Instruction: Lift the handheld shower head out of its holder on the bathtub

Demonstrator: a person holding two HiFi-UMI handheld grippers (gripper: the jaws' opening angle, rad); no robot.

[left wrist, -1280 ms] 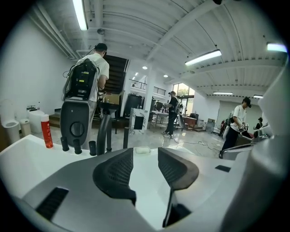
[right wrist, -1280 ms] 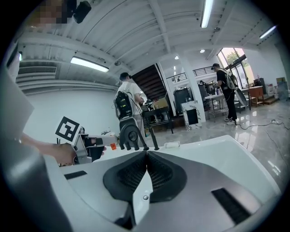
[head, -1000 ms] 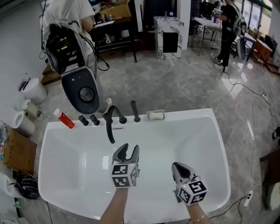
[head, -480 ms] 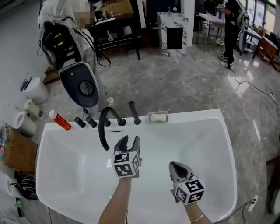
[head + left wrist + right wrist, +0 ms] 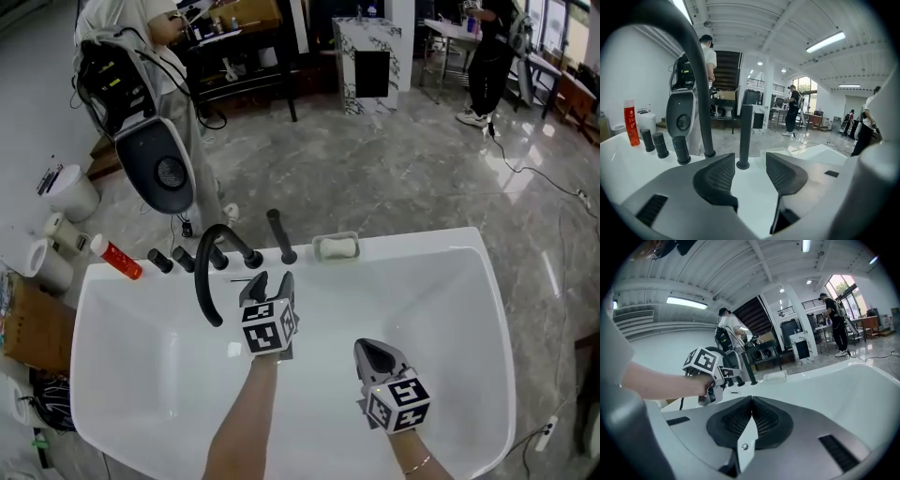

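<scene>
The handheld shower head (image 5: 278,234) is a slim black stick standing upright in its holder on the far rim of the white bathtub (image 5: 422,244). In the left gripper view the shower head (image 5: 745,135) shows just beyond the gap between the jaws. My left gripper (image 5: 269,281) (image 5: 750,161) hovers over the tub a little short of it. Its jaws have just been opening and stand open, with nothing between them. My right gripper (image 5: 373,354) (image 5: 751,401) is shut and empty, nearer to me over the tub's right half.
A black arched faucet (image 5: 211,267) and two black knobs (image 5: 171,260) stand on the rim left of the shower head. A white soap dish (image 5: 337,247) sits to its right and a red can (image 5: 115,257) at far left. A person with a backpack (image 5: 131,84) stands behind the tub.
Both grippers have moved forward and lower over the tub toward the far rim. The left one has drawn close to the shower head and its jaws stand wider apart.
</scene>
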